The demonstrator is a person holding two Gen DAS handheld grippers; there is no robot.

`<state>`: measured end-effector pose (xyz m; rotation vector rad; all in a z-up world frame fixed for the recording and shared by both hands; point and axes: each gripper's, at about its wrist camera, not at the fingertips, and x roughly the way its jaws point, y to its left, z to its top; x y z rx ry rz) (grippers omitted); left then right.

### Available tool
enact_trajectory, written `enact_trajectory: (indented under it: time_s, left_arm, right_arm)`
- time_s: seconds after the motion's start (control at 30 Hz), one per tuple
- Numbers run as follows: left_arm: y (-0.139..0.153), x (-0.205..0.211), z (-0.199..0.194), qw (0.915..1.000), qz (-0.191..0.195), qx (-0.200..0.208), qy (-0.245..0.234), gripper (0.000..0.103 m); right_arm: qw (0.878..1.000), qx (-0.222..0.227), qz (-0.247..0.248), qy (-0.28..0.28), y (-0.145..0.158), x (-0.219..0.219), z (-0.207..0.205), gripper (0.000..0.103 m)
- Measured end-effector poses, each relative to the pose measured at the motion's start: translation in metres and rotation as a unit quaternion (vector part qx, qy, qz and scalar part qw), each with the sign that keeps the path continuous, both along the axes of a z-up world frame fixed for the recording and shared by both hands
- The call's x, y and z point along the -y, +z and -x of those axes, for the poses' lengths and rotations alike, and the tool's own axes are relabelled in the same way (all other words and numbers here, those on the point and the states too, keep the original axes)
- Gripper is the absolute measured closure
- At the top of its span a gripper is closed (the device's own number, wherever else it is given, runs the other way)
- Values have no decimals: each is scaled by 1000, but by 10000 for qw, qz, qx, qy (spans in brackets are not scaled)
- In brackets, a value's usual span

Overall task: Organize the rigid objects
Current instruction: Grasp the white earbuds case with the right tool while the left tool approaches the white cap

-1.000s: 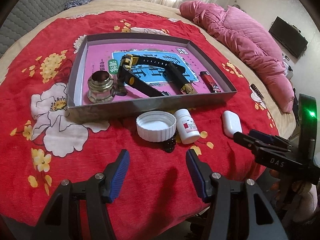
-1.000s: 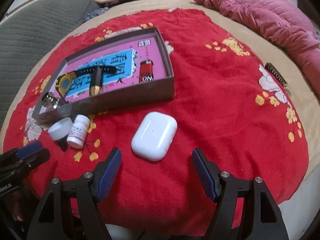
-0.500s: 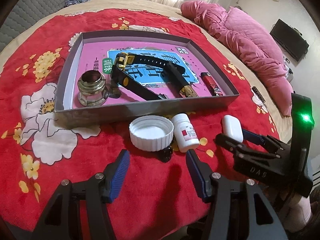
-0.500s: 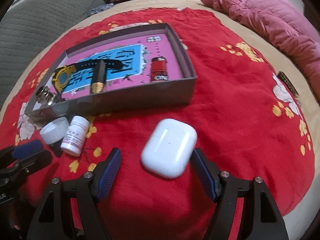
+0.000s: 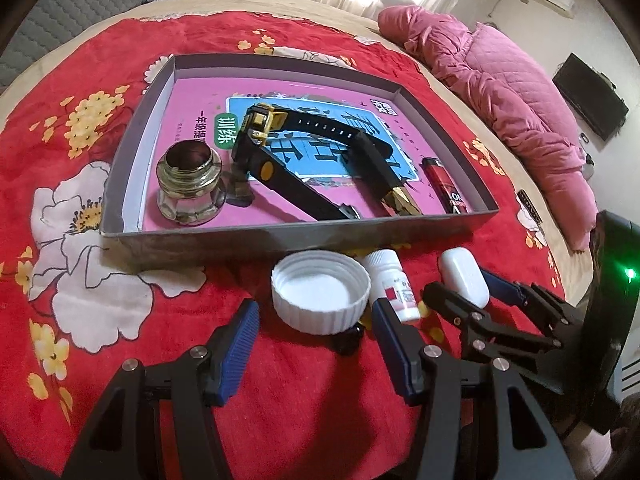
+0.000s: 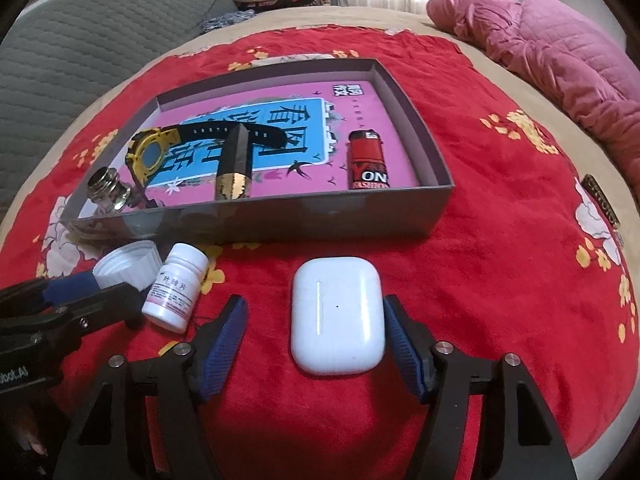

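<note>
Red floral blanket (image 6: 480,240), right gripper (image 6: 316,336) fingers closing around white earbud case (image 6: 336,316), left gripper (image 5: 316,344) fingers spread

we see a bed (image 6: 460,46) with a tan cover, and over it a red blanket (image 6: 500,240) printed with white and yellow flowers. lying directly on the blanket is a shallow grey box (image 5: 304,236) with a pink printed floor. in front of its near wall lie a white ribbed cap (image 5: 320,297), open side up, a small white pill bottle (image 6: 176,292) on its side just beside the cap, and a white earbud case (image 6: 337,316) a little apart from the bottle. a small dark object (image 5: 347,343) peeks from under the cap; we cannot tell what it is. a pink quilt (image 6: 560,52) is bunched at the bed's far edge.
</note>
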<state>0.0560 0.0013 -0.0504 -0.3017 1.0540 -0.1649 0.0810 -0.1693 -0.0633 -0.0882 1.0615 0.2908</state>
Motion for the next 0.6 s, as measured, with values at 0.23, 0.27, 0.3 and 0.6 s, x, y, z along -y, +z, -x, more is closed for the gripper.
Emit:
enact_trajectory:
  time_s: [0.23, 0.27, 0.3, 0.6]
  left_arm:
    - [-5, -3, -6, 9999, 140, -20, 74, 45]
    - [-5, -4, -7, 9998, 162, -17, 81, 45]
    - [-6, -4, -8, 9998, 174, -18, 82, 45]
    - [-9, -3, -14, 9996, 267, -10, 100, 45]
  right_arm:
    - [9999, 52, 87, -30, -3, -1, -3, 47]
    - [9999, 53, 93, -31, -3, -1, -3, 48]
    - [9999, 53, 99, -31, -4, 0, -3, 48]
    - [9999, 77, 37, -59, -7, 2, -6, 53]
